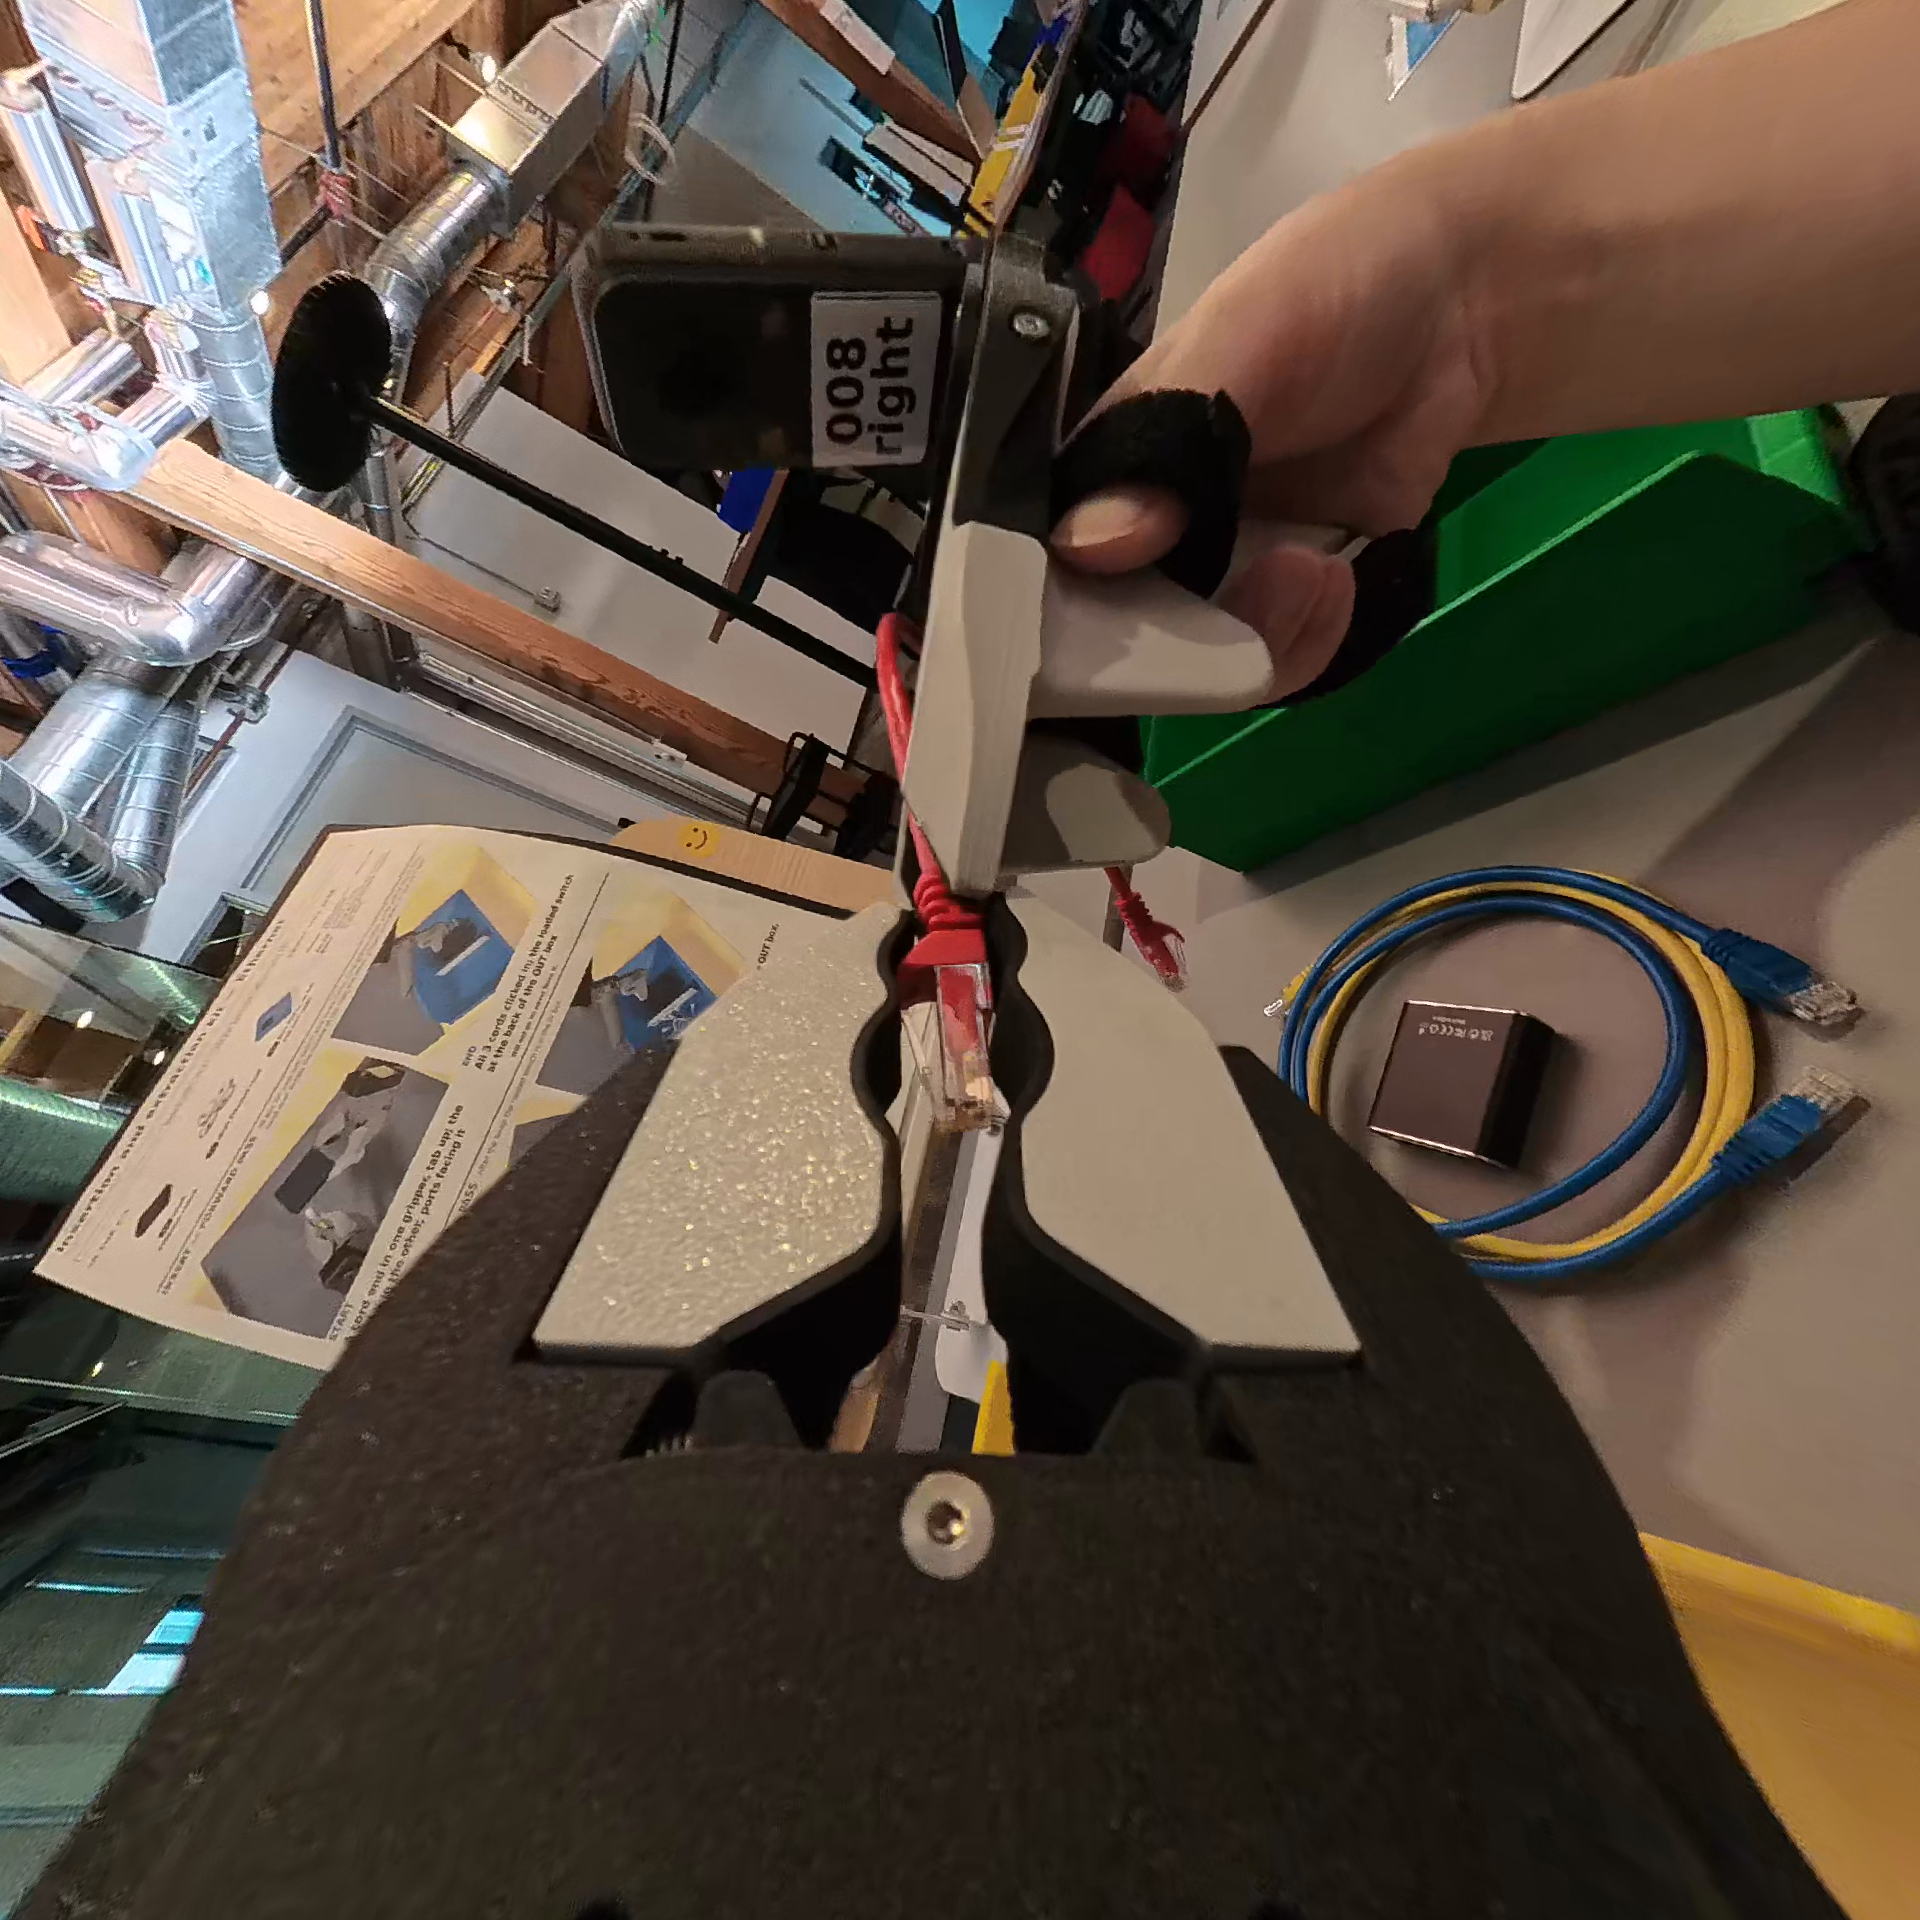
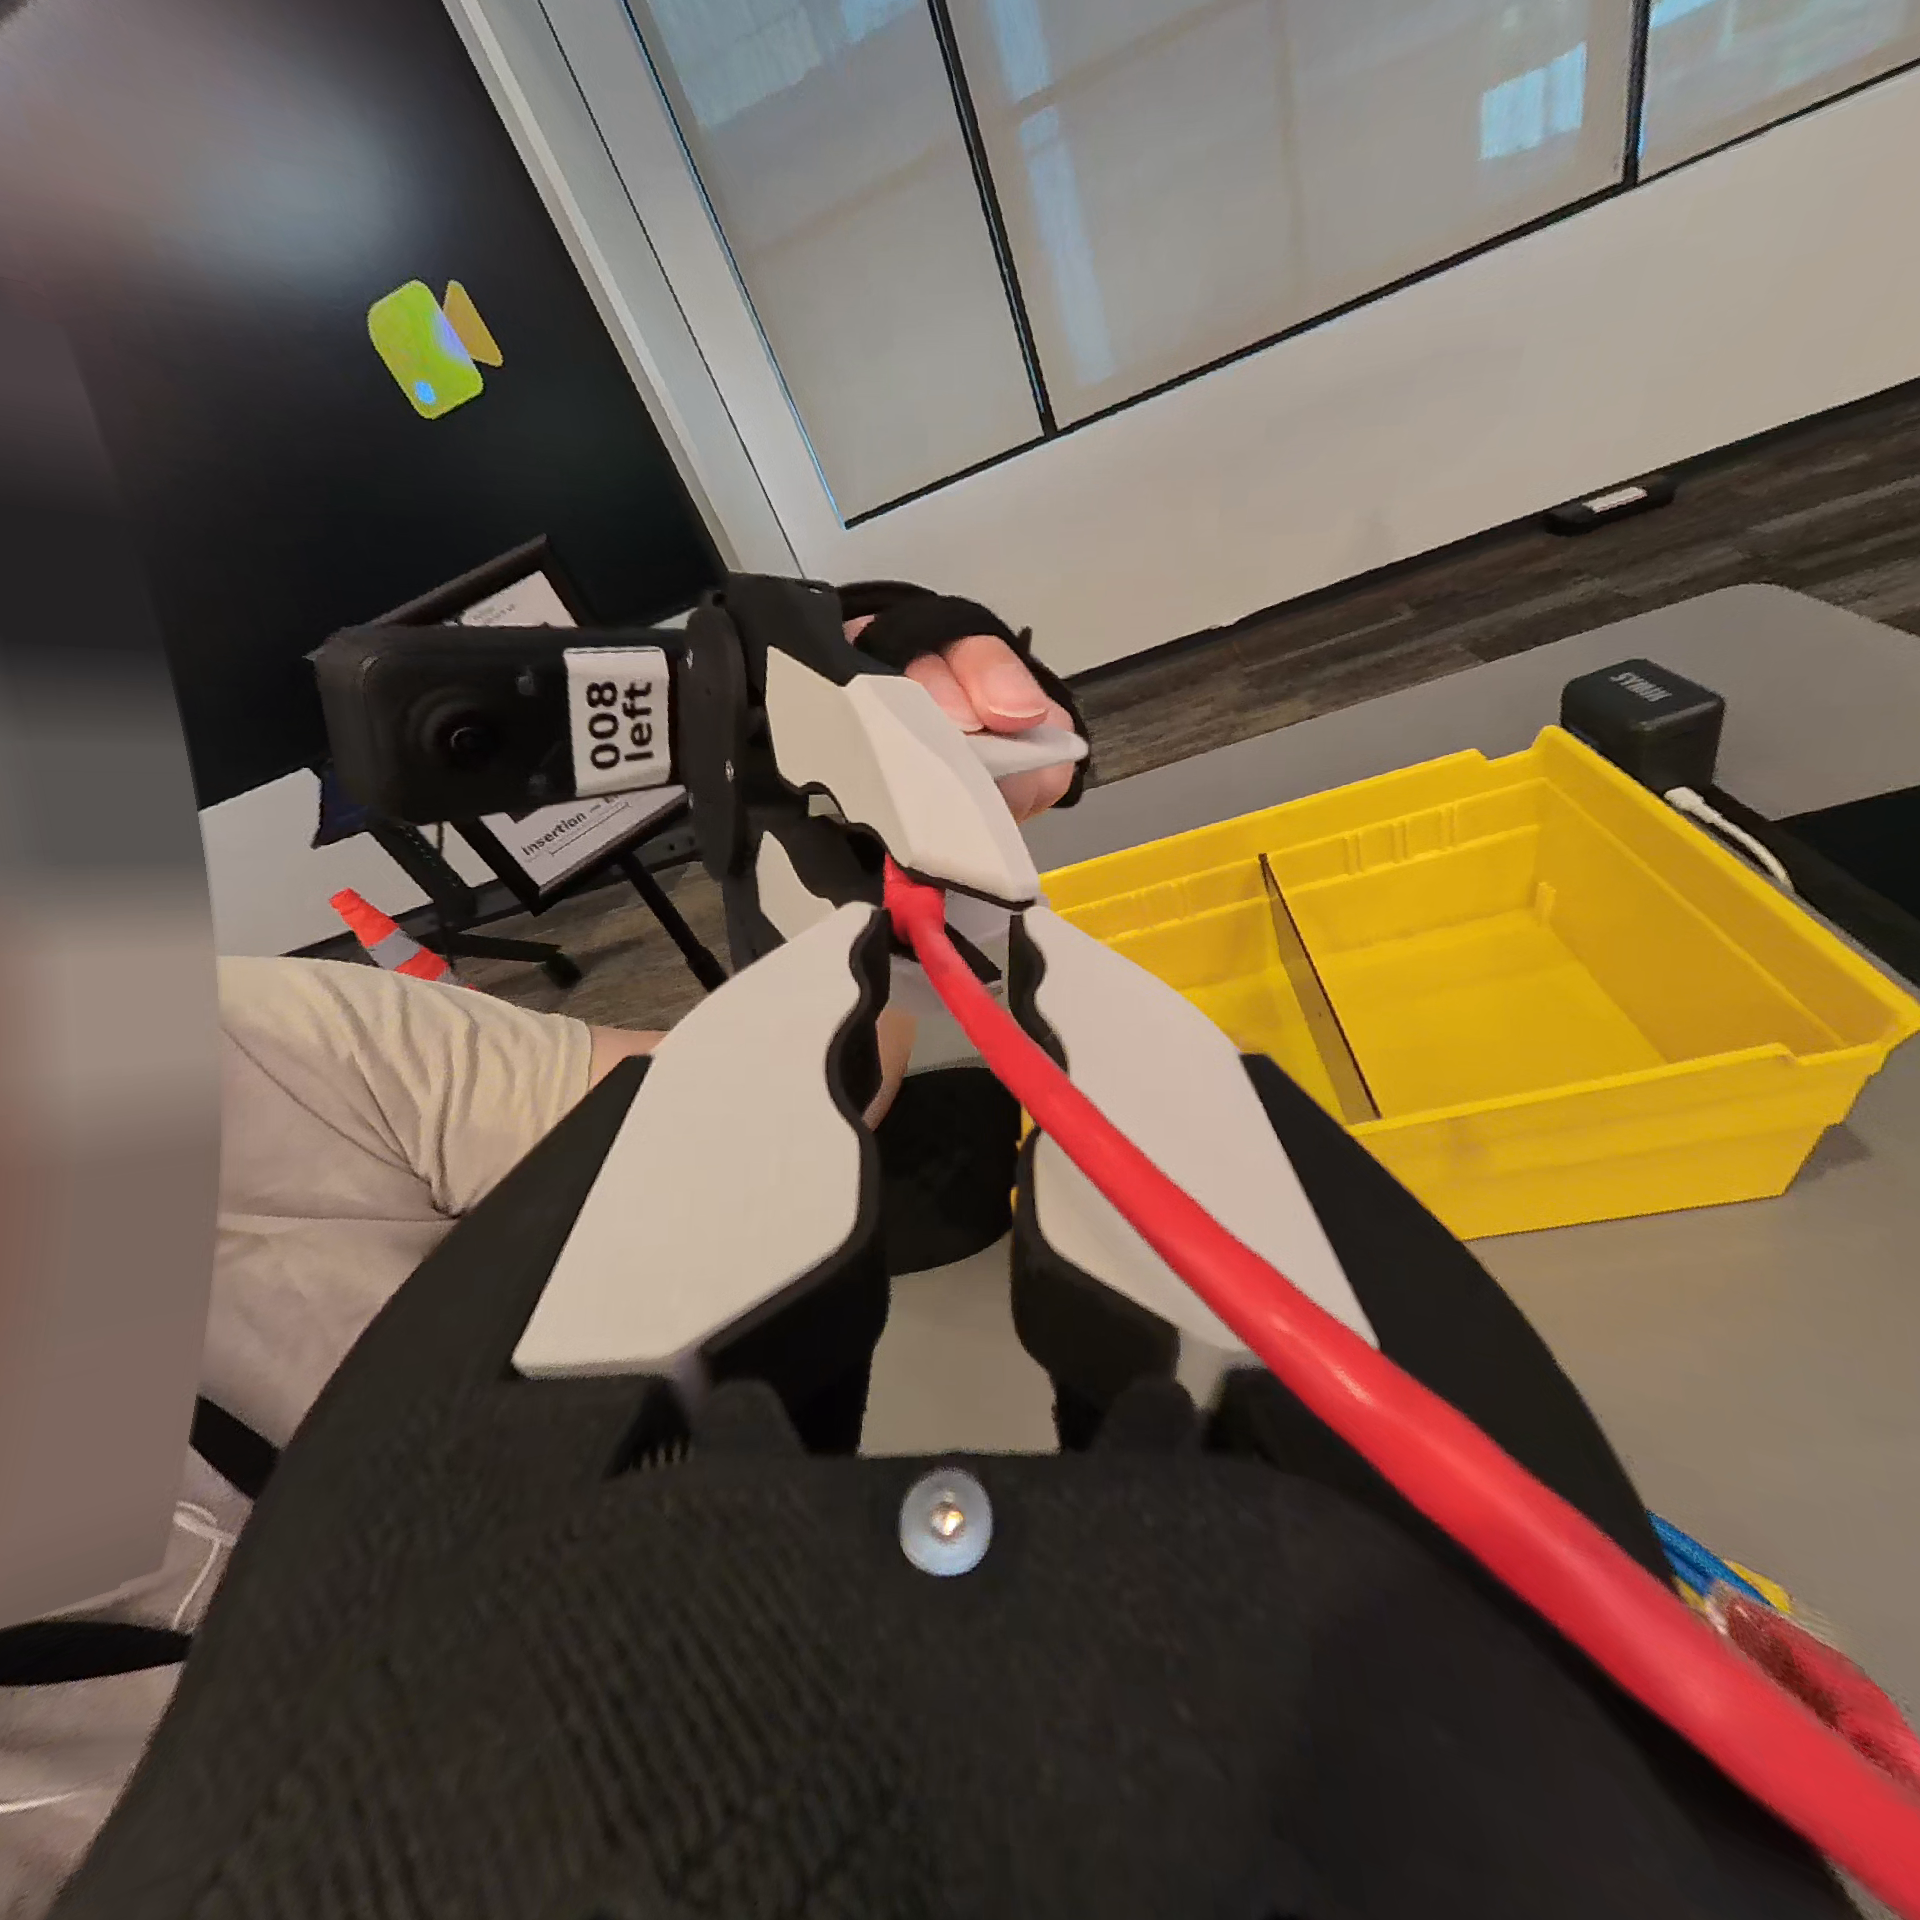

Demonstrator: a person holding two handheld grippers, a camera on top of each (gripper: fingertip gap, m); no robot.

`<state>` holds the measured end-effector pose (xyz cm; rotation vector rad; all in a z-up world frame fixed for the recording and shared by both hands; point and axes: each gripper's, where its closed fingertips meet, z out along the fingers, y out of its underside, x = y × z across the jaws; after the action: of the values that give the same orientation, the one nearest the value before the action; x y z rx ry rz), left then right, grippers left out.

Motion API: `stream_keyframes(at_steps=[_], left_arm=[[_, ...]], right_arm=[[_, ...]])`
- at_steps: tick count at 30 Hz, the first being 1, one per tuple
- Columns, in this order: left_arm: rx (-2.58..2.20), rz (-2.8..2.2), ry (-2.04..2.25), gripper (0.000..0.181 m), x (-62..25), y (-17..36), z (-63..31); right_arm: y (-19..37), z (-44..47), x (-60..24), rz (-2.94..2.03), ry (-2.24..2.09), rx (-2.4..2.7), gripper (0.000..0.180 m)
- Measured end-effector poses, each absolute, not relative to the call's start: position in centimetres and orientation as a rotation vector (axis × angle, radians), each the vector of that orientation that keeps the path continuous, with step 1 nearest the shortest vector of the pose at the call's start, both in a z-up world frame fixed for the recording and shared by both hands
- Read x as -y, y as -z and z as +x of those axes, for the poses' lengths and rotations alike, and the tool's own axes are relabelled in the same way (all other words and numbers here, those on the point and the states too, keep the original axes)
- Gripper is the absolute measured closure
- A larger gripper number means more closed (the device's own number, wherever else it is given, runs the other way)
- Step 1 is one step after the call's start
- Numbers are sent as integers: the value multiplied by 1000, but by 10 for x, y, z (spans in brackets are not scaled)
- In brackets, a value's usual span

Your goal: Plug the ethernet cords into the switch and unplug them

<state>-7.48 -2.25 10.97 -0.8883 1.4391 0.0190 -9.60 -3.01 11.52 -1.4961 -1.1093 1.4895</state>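
Note:
My left gripper (image 1: 948, 925) is shut on the boot of the red ethernet cord's plug (image 1: 964, 1039). The clear plug points back toward the camera. My right gripper (image 2: 948, 925) meets it tip to tip, jaws slightly apart, with the red cord (image 2: 1195, 1205) running loosely between the fingers and over the right one. It also shows from above in the left wrist view (image 1: 987, 878). The cord's other plug (image 1: 1155, 945) hangs free. The small black switch (image 1: 1460, 1086) lies on the grey table inside the coiled blue cord (image 1: 1766, 961) and yellow cord (image 1: 1730, 1081).
A green bin (image 1: 1507, 644) stands behind the cords. A yellow divided bin (image 2: 1558, 1153) sits on the table to the right of the grippers, with a black box (image 2: 1642, 717) behind it. A printed instruction sheet (image 1: 312, 1091) stands at the left. The small black switch (image 1: 1460, 1086) is about equally far from each gripper, around 25 centimetres.

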Motion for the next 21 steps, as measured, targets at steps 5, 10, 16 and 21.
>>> stream_keyframes(at_steps=[5,10,16,21], left_arm=[[-1444,-871,-70,169,22,-110,-77],[-1433,-858,-144,170,19,-112,-78],[-1394,-864,-127,165,17,-116,-79],[-1316,-847,-145,162,15,-128,-84]], right_arm=[[-116,-98,30,-1500,-1546,1081,160],[-121,-99,33,-1442,-1521,1096,169],[-125,-98,30,-1359,-1413,1113,169],[-137,-85,23,-1334,-1456,1035,169]])
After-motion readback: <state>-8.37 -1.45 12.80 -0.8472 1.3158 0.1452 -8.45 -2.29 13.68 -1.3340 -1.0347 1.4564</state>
